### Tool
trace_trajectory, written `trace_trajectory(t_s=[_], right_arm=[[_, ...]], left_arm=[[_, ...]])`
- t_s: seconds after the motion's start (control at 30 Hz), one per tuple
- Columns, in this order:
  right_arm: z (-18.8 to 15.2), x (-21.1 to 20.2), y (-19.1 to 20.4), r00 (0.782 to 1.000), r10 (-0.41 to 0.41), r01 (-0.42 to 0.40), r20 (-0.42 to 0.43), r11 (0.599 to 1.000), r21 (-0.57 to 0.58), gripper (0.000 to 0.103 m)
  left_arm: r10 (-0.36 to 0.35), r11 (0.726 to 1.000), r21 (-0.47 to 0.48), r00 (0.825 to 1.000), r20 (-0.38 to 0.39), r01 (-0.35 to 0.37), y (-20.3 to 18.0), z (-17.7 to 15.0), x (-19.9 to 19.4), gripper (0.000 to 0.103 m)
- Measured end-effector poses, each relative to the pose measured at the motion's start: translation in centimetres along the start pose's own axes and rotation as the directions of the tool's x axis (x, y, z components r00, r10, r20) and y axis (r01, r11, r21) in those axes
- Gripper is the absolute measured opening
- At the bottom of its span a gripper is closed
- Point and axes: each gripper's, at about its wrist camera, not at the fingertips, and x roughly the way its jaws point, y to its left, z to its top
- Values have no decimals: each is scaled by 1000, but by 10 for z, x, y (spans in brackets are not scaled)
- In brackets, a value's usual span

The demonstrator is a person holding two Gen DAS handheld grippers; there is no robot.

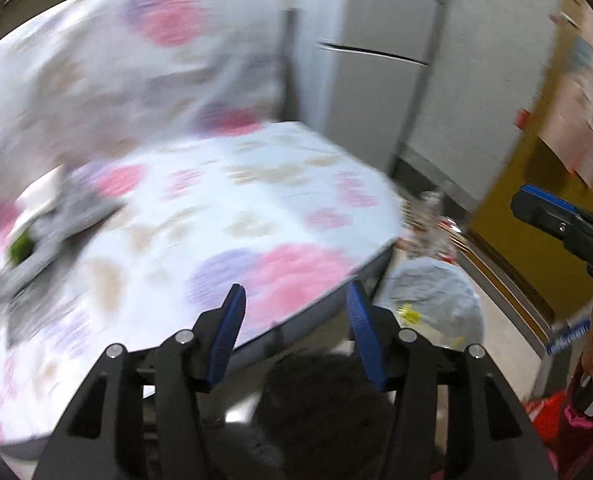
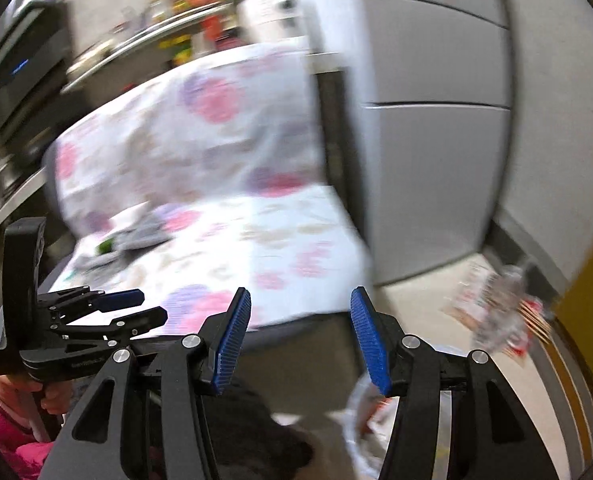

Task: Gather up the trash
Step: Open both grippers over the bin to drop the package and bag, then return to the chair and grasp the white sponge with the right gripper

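Both views are motion-blurred. My left gripper [image 1: 296, 304] is open and empty, over the front edge of a seat with a floral cover [image 1: 224, 216]. Grey and green scraps [image 1: 52, 232] lie on the seat's left side; they also show in the right wrist view [image 2: 132, 240]. A clear trash bag [image 1: 436, 300] sits on the floor right of the seat. A pile of wrappers and sticks [image 2: 500, 312] lies on the floor by the wall. My right gripper [image 2: 300, 312] is open and empty, near the seat's front right corner [image 2: 336, 292]. The left gripper [image 2: 128, 308] shows at its left.
A grey fridge [image 2: 436, 140] stands behind the seat. A yellow wall [image 1: 508, 208] with papers is at the right. A dark furry object [image 1: 320, 408] lies on the floor below the grippers. Kitchen shelves and an oven [image 2: 24, 80] are at far left.
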Motion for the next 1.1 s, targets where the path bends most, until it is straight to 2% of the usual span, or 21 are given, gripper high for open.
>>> trace_trajectory(t_s=[0.07, 0.17, 0.3, 0.43, 0.53, 0.6, 0.67, 0.73, 0.77, 0.9, 1.0, 1.1], right_arm=[[7, 13, 31, 998, 59, -60, -19, 997, -56, 54], [14, 34, 75, 990, 128, -135, -55, 981, -141, 54], [24, 59, 125, 976, 200, -213, -84, 952, -222, 54], [29, 79, 162, 973, 218, -229, -73, 928, -295, 54], [33, 100, 185, 971, 226, -239, -80, 913, -329, 55], [37, 116, 200, 969, 228, -246, -92, 909, -337, 64], [43, 129, 213, 970, 225, -244, -93, 907, -344, 67], [51, 146, 228, 966, 237, -260, -107, 902, -344, 68], [55, 152, 234, 965, 237, -261, -109, 902, -343, 69], [72, 192, 267, 961, 245, -276, -129, 891, -361, 73], [88, 227, 291, 949, 273, -313, -160, 885, -344, 85], [101, 264, 317, 949, 253, -305, -186, 885, -352, 87]], left_arm=[[54, 997, -57, 999, 3, -54, 29, -7, -11, 51], [153, 977, -151, 988, 8, -150, 78, -19, -32, 51], [284, 925, -260, 959, -7, -276, 136, -38, -57, 52], [356, 876, -335, 934, -33, -346, 175, -51, -70, 52], [383, 852, -373, 923, -34, -367, 195, -55, -77, 56], [391, 842, -393, 920, -29, -370, 206, -56, -79, 57], [398, 834, -407, 917, -23, -372, 218, -54, -78, 59], [412, 826, -415, 911, -19, -382, 228, -51, -76, 71], [426, 818, -419, 904, -19, -394, 236, -48, -75, 72], [445, 801, -436, 895, -26, -410, 262, -40, -71, 72], [455, 789, -449, 890, -32, -420, 280, -34, -67, 72], [464, 777, -460, 885, -41, -429, 298, -28, -64, 72]])
